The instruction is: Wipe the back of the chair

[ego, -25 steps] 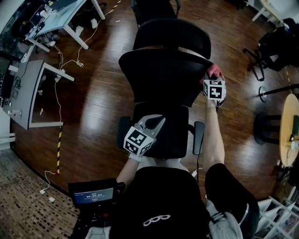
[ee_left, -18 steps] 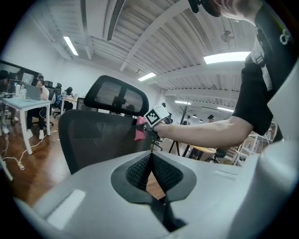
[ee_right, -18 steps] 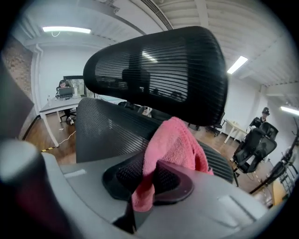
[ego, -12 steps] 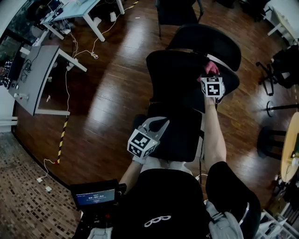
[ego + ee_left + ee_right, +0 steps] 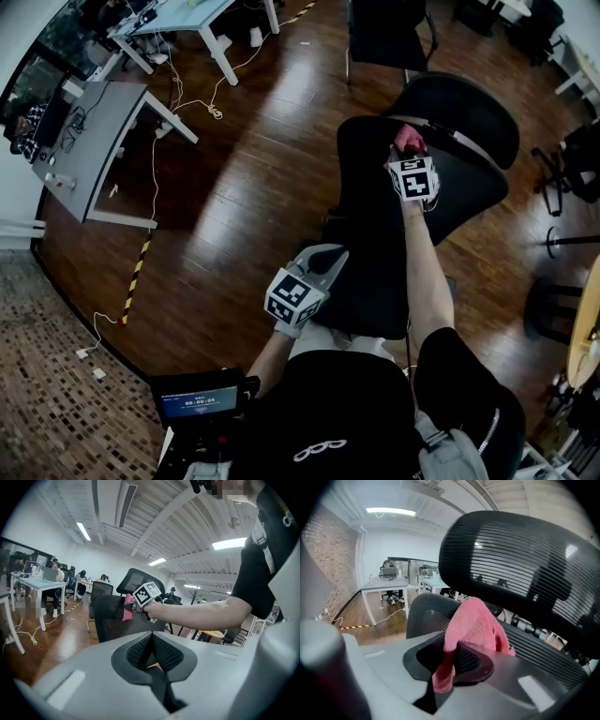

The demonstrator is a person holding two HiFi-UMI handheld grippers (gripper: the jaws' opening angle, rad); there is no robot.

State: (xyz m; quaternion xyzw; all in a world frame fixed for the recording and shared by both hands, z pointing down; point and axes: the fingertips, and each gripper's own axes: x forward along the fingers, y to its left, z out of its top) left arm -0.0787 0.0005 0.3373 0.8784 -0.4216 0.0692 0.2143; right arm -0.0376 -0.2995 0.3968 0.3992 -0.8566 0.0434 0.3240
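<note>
**Pink cloth at the top of the chair back**

Clamped tight in the right gripper [image 5: 454, 660]: a pink cloth [image 5: 477, 620], bunched up above the closed fingers. Held at the top edge of the chair's [image 5: 367, 183] mesh back, just under the headrest [image 5: 520, 559]. Left gripper [image 5: 152, 649] low by the near edge of the seat [image 5: 370, 291], fingers brought together, nothing between them.

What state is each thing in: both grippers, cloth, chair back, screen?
right gripper: shut on the cloth
left gripper: shut, empty
cloth: bunched, held against the chair back
chair back: upright
screen: lit
</note>
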